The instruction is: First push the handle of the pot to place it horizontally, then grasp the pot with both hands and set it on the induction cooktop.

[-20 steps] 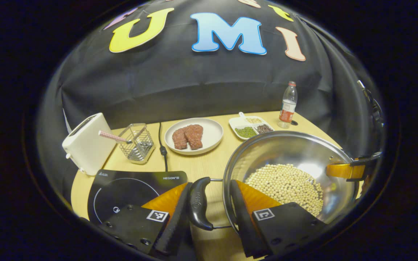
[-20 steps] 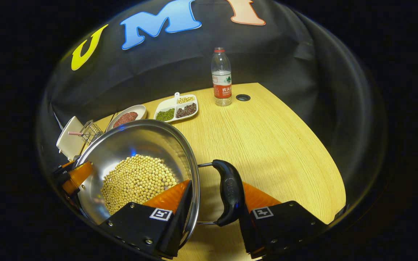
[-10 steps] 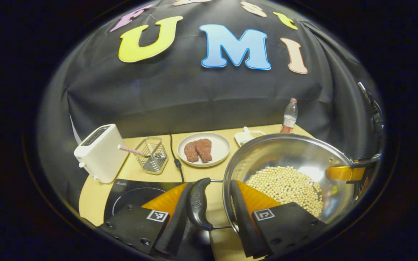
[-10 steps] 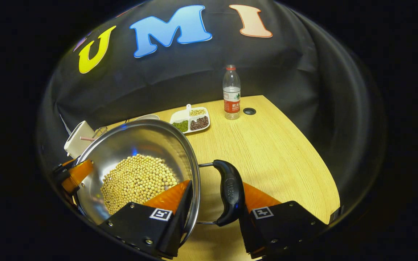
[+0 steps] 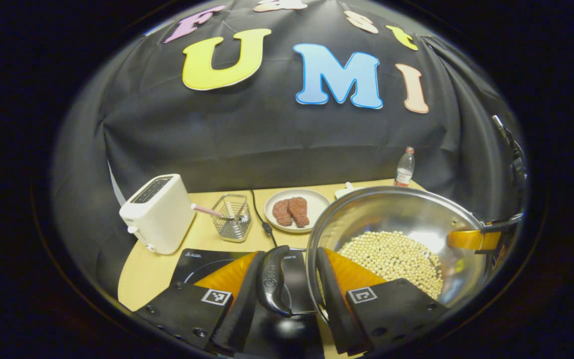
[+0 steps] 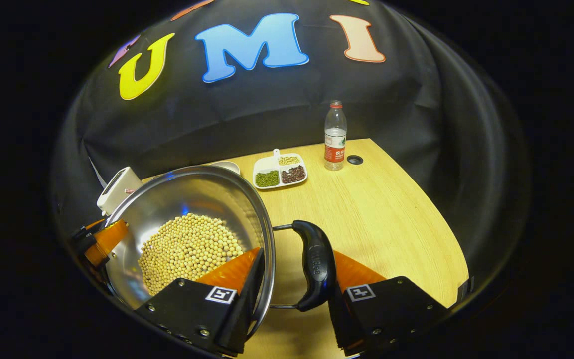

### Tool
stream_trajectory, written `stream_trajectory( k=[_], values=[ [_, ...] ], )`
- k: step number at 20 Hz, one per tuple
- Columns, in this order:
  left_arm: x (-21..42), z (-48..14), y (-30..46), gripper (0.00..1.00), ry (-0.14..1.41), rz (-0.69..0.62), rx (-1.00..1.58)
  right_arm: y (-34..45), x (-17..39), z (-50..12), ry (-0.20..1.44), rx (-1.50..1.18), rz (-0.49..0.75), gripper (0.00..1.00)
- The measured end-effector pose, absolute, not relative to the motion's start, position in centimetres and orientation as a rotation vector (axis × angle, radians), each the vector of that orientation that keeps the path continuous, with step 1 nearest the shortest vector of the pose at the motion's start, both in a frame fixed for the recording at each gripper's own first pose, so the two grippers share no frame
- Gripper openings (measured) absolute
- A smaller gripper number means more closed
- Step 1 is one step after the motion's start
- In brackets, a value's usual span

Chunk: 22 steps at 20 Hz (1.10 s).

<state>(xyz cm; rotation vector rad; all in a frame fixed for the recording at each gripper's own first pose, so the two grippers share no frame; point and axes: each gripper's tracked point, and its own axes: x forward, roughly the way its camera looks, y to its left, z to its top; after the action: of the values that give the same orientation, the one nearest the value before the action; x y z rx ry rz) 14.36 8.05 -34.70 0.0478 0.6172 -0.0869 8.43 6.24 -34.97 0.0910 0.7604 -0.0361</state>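
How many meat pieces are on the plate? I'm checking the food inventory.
2: both meat pieces lie side by side, touching, in the middle of the white plate, behind the pot. The pot rim could hide more.

One steel pot of beans, two black pot handles (one each side), one white toaster, one clear bottle.

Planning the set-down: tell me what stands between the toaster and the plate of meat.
In the left gripper view, a wire basket with a pink-handled utensil in it stands between the toaster and the plate of meat, with a black power cord beside the plate.
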Motion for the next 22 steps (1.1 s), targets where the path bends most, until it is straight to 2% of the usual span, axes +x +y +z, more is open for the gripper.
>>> stream_trajectory(
  k=[2,3,5,6,8,14,15,22],
  values=[
    [14.0,-34.3,9.4,0.71,0.615,-0.082,0.046,7.4,8.1,-34.7,0.760,0.088,-0.037,0.65],
    [13.8,-34.3,10.2,0.74,0.617,-0.078,0.045,8.1,8.0,-34.7,0.755,0.084,-0.034,0.65],
    [13.3,-34.3,11.8,0.67,0.616,-0.064,0.035,9.4,7.8,-34.7,0.755,0.070,-0.021,0.65],
    [13.1,-34.3,12.6,0.71,0.618,-0.058,0.032,10.2,7.6,-34.7,0.755,0.067,-0.016,0.65],
    [12.7,-34.3,14.1,0.67,0.618,-0.046,0.029,11.5,7.8,-34.7,0.754,0.064,-0.005,0.65],
    [12.0,-33.9,18.5,0.67,0.613,-0.005,0.033,15.6,8.0,-35.2,0.758,0.064,0.035,0.65],
    [11.8,-34.0,19.4,0.71,0.610,0.000,0.033,16.2,8.0,-35.2,0.759,0.067,0.042,0.65],
    [11.5,-35.2,23.8,0.67,0.633,0.022,0.023,19.6,8.9,-36.6,0.772,0.061,0.074,0.65]
  ],
)
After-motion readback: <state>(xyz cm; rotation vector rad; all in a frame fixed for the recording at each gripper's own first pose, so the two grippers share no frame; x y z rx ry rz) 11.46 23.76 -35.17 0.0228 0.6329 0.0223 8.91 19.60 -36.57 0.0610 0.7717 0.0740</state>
